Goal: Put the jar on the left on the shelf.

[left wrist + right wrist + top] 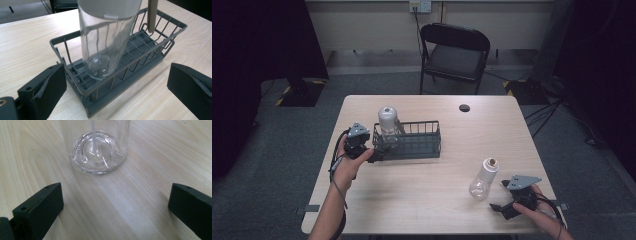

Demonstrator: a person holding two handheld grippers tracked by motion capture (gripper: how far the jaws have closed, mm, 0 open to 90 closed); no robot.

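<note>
A dark wire basket (419,146) stands left of the table's middle. In its left end a clear bottle (388,123) with a grey lid stands upright. My left gripper (378,149) sits at the basket's left end, open, and in the left gripper view its jaws (117,75) spread wide before the basket (160,48) and the bottle (105,45). A second clear bottle (484,179) stands on the bare table at front right. Just behind it my right gripper (499,195) is open, and the right gripper view (116,195) shows the bottle's base (98,152) ahead, untouched.
A small black round disc (464,107) lies near the table's far edge. A black folding chair (454,55) stands beyond the table. A tan strap (152,15) hangs beside the bottle in the basket. The table's front edge runs close under both hands.
</note>
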